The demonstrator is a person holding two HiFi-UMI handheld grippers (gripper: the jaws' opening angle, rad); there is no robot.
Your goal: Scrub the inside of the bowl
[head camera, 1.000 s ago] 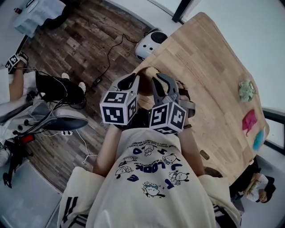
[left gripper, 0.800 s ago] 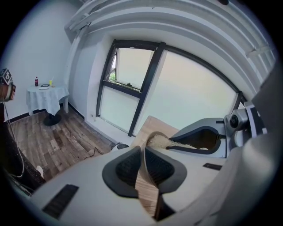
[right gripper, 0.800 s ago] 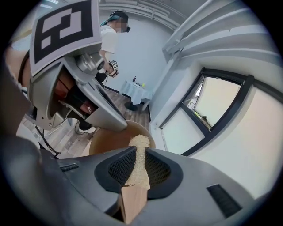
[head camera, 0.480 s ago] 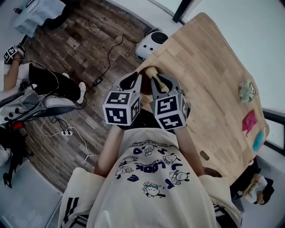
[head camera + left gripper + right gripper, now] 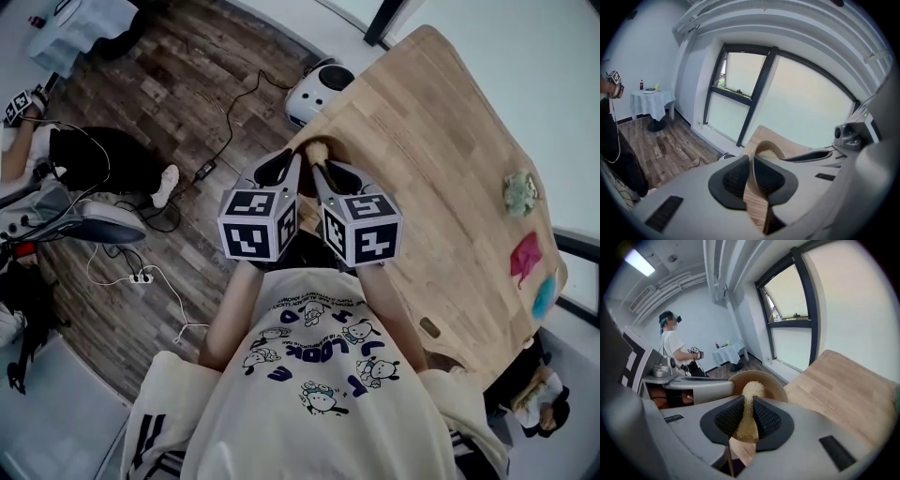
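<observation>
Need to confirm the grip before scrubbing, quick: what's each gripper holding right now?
Left gripper: closed on the bowl wall.
Right gripper: closed on the fibrous scrubber.

Bowl [image 5: 777, 386] sits on the table [image 5: 441, 141] at its near corner, scrubber [image 5: 751, 392] inside it. Left gripper [image 5: 751, 174] is at the rim, right gripper [image 5: 747, 417] just beside it (both crowd that corner).

text: "LOOK", seen upside down | on: T-shirt [image 5: 309, 375] chest print | smaller line above it: unreadable
</observation>
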